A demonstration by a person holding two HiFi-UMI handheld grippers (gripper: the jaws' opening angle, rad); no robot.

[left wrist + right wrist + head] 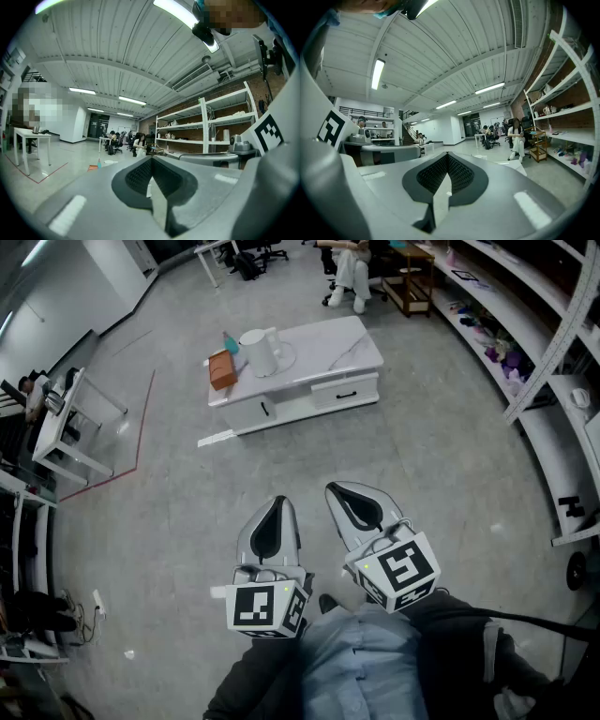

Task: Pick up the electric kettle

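Note:
The white electric kettle point(260, 351) stands upright on a low white table point(328, 357) far ahead, across the grey floor. A brown box point(222, 369) and a small blue bottle point(229, 341) sit just left of it. My left gripper point(277, 501) and right gripper point(339, 488) are held side by side close to my body, well short of the table. Both are shut with nothing between the jaws. In the left gripper view my own jaws point(151, 157) hide most of the table; the right gripper view point(447, 153) looks over the room.
Long shelving point(525, 352) runs down the right side. White desks point(66, 427) stand at the left behind a red floor line point(141, 442). A seated person point(352, 268) and a wooden cart point(412, 282) are beyond the table. A power strip point(97, 601) lies at lower left.

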